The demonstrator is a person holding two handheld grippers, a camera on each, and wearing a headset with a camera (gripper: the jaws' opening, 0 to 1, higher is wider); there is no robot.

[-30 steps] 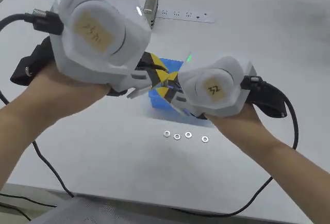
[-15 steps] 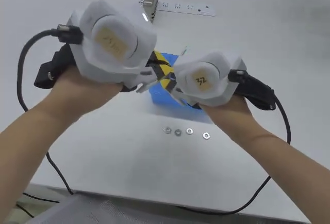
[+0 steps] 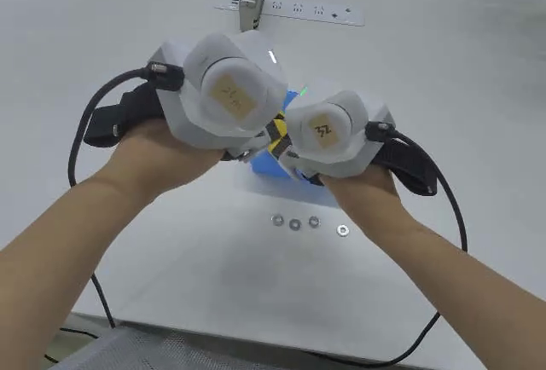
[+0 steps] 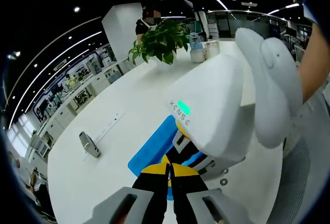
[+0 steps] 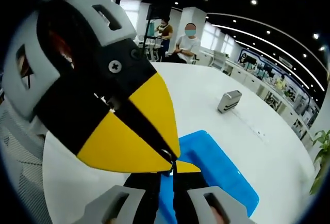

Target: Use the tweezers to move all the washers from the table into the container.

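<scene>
The task seemed to be at its very beginning. Four washers [image 3: 295, 224] lay in a short row on the counter [image 3: 213, 285], below the right gripper [image 5: 166, 185] and on the person's side of it, and none of them could be seen inside the container [image 5: 224, 175]. I judge that all four were left to be moved. The tweezers I could not make out in any view, so I cannot say which gripper, if any, had them.

The two grippers were held very near each other, tip towards tip, above the container. The left gripper [image 4: 169, 175] had its jaws together, with only a thin line between the yellow and black tips. The jaws of the right gripper were also together. Whether something thin was clamped in either one, I cannot tell.

The container was blue, shallow and rectangular, with rounded corners and a low rim, and it looked like smooth plastic. It lay directly under both grippers. The washers were small flat metal rings, shiny, each with a hole in the middle. The counter was white, matt and plain. The housings of the grippers were white with rounded shapes. Beyond the grippers a white power strip [image 3: 299, 10] lay on the counter
</scene>
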